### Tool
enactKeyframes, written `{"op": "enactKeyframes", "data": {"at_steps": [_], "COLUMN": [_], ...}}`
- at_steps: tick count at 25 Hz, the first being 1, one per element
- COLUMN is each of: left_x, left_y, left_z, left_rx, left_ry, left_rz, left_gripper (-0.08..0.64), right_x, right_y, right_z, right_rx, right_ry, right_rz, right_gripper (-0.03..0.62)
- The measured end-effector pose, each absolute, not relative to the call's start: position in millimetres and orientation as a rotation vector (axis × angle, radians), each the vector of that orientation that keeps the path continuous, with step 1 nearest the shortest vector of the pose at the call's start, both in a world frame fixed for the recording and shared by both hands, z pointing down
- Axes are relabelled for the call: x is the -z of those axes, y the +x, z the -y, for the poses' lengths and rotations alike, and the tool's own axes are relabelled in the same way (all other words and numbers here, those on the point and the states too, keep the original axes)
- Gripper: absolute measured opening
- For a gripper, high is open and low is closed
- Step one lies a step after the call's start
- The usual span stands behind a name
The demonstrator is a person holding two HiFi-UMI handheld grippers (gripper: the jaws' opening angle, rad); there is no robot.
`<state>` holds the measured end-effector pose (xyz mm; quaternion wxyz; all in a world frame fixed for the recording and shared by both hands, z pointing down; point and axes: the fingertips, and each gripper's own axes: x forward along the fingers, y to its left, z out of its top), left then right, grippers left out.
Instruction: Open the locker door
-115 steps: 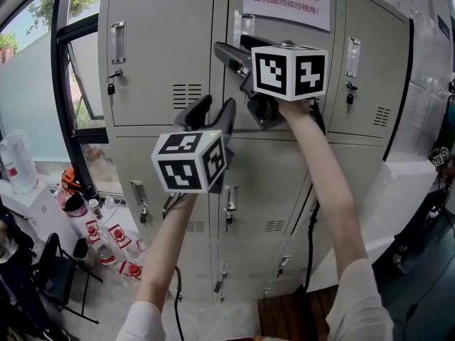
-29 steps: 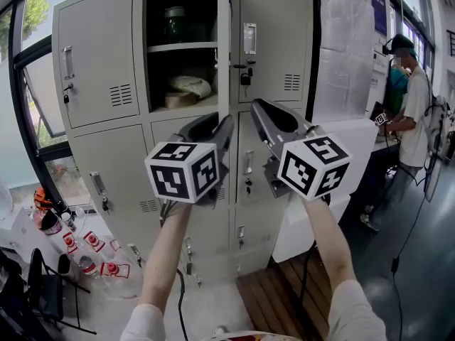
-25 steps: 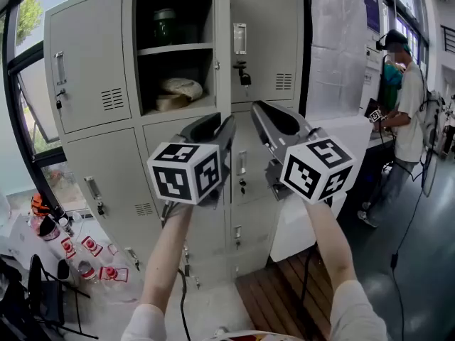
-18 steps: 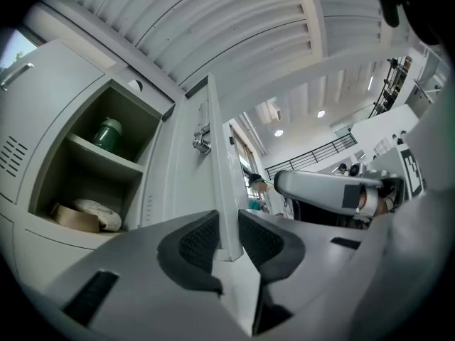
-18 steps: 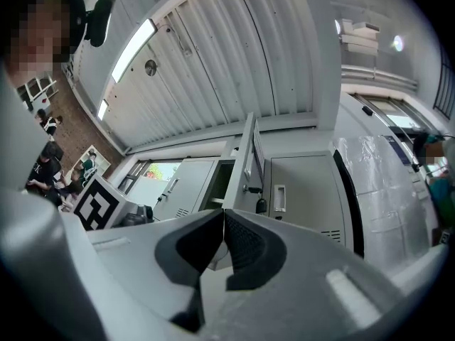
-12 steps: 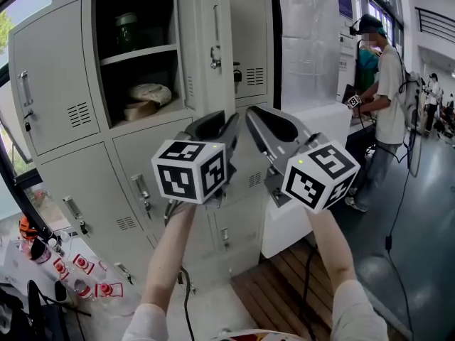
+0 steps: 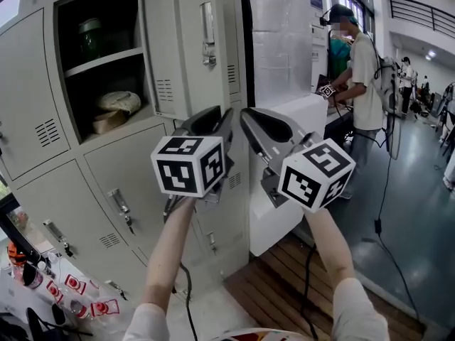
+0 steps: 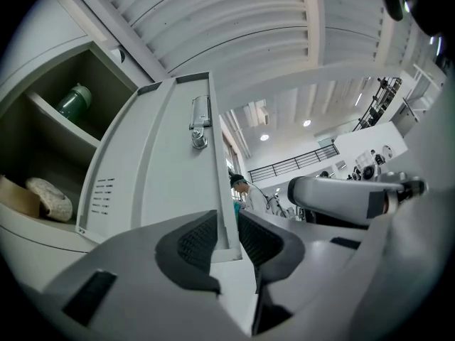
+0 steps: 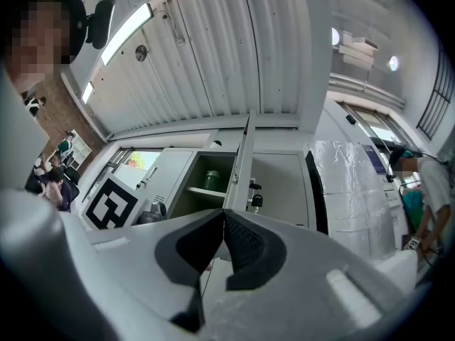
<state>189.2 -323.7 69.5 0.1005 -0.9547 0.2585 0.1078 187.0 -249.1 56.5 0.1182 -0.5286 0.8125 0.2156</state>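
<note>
Open door (image 7: pixel 192 48) at upper centre of frame. Below it, released left tool (image 7: pixel 215 114) beside clenched right tool (image 7: pixel 246 114), both empty.

The locker door (image 7: pixel 192 48), closed in the earliest picture, is now swung wide. The compartment behind it is laid bare, with a green jar (image 7: pixel 89 34) on the upper shelf and a pale round thing (image 7: pixel 119 101) below. The right gripper (image 7: pixel 245 119), earlier up against the door by its handle, is drawn back and held beside the left gripper (image 7: pixel 213 117), clear of the lockers. The lockers are viewed from farther right, so the door's outer face is shown and a person (image 7: pixel 362 77) is brought into sight.
</note>
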Motion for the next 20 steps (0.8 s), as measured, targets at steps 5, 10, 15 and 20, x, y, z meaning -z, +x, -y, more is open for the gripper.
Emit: {"op": "enactKeyframes", "data": {"at_steps": [5, 10, 15, 20], "left_x": [-70, -70, -69, -69], "left_y": [203, 214, 217, 216], "left_z": [330, 336, 337, 337], "left_rx": [-0.318, -0.297, -0.305, -0.313], "left_ry": [-2.833, -2.844, -2.841, -2.845], "left_rz": [-0.735, -0.711, -0.695, -0.691], "left_gripper": [0.089, 0.092, 0.095, 0.095], "right_x": [-56, -55, -59, -64], "right_y": [198, 202, 205, 203], "right_z": [255, 262, 269, 274], "right_rx": [-0.621, -0.613, -0.592, -0.575], "right_ry": [-1.586, -1.594, -1.608, -1.613], "right_rz": [-2.352, -2.338, -2.334, -2.342], "right_gripper": [0.005, 0.005, 0.005, 0.005]}}
